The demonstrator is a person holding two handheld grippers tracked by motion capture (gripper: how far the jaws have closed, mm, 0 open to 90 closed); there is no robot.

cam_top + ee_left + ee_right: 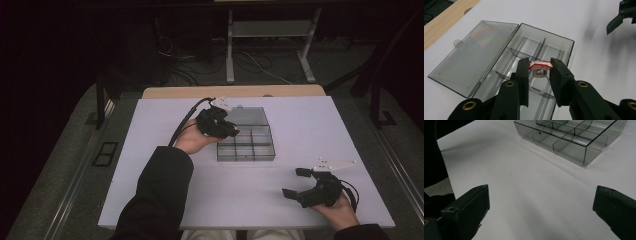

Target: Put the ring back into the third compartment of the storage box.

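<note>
White desk (165, 170) with a pale wooden far edge stands in a dark room; cables lie on the grey floor (280, 75) beyond. Mid-desk sits a smoky clear plastic divided box (560, 51), its hinged lid (474, 57) lying open flat. Above its compartments, the left gripper (540, 68) has its jaws clamped on a small clear ring (539, 83) topped red and white. Near the desk's front, the right gripper (296, 184) holds its jaws wide apart, empty.
</note>
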